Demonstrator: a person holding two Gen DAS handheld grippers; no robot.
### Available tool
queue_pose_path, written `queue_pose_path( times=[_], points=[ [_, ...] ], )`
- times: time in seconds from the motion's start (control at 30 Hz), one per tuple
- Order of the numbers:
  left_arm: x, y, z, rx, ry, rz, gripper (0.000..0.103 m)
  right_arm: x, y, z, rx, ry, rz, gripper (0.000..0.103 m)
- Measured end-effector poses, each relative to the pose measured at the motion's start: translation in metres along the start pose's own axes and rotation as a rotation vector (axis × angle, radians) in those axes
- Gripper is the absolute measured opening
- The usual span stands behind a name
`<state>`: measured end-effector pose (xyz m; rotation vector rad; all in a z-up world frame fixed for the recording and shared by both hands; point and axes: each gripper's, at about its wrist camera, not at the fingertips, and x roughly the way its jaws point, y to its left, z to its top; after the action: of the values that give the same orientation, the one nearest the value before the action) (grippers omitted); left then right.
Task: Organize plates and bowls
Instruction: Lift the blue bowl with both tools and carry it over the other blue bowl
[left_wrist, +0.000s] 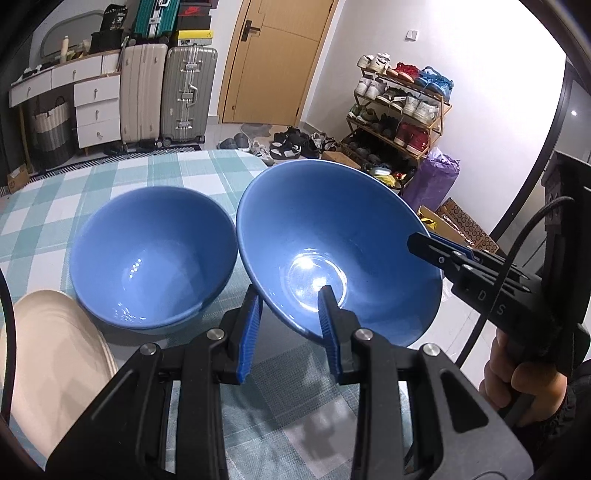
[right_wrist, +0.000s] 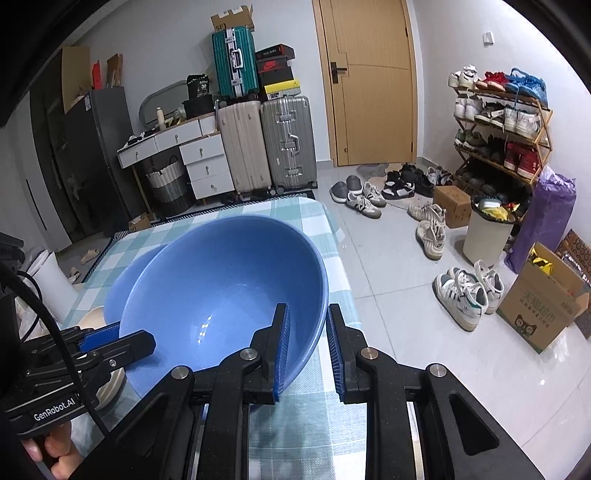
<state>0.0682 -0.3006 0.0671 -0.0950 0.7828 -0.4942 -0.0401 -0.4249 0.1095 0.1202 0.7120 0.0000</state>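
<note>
Wide blue bowl (left_wrist: 332, 236), glazed, conical, with a glossy highlight in its well. Held tilted off the checked tabletop (left_wrist: 122, 173), its rim just beside that of a second, rounder blue bowl (left_wrist: 155, 254) which sits upright on the cloth to its left.

Handling, as a judgement: it looks like ceramic, so stiff, fairly heavy for its size and liable to chip if rim meets rim. The glaze looks slick; a pinch on the thin wall alone could slide. The rim is the only place to take hold, and two opposite holds suit the weight better than one.

That is how it is carried now. Left gripper (left_wrist: 290, 314) straddles the near rim, one blue ribbed finger inside the well and one outside under the wall, pinching it. Right gripper (right_wrist: 308, 343) does the same on the opposite side in its own view: one finger inside, one outside, closed on the wall. In the left wrist view the right gripper's tip shows on the far right rim, a hand (left_wrist: 517, 380) on its handle.

Outward: a cream plate (left_wrist: 48, 362) lies at the tabletop's near left edge, apart from both bowls. Beyond the tabletop, a tiled floor with scattered trainers, a shoe rack (right_wrist: 502, 129), suitcases (right_wrist: 266, 144) and a wooden door.

Likely next: nest the wide bowl with the round one; lower it slowly and level it first.
</note>
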Motion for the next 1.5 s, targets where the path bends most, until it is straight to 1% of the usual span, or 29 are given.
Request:
queue_pose_path(
  times=[0.3, 0.43, 0.67, 0.87, 1.17, 1.5],
  points=[
    [-0.039, -0.005, 0.01, 0.0, -0.038, -0.006, 0.028, -0.025, 0.016, 0.011, -0.022, -0.043, -0.005, 0.021],
    [-0.059, -0.002, 0.01, -0.004, -0.058, -0.001, 0.028, -0.034, 0.025, 0.017, -0.034, -0.061, 0.003, 0.021],
    [-0.092, 0.007, 0.019, -0.017, -0.088, 0.006, 0.028, -0.042, 0.047, 0.024, -0.064, -0.079, 0.008, 0.021],
    [-0.114, 0.014, 0.023, -0.022, -0.106, 0.012, 0.028, -0.045, 0.06, 0.033, -0.072, -0.094, 0.021, 0.021],
    [-0.145, 0.02, 0.03, -0.034, -0.136, 0.044, 0.028, -0.044, 0.084, 0.047, -0.095, -0.115, 0.049, 0.021],
    [-0.179, 0.026, 0.034, -0.042, -0.156, 0.074, 0.028, -0.035, 0.095, 0.055, -0.097, -0.125, 0.077, 0.021]
  ],
)
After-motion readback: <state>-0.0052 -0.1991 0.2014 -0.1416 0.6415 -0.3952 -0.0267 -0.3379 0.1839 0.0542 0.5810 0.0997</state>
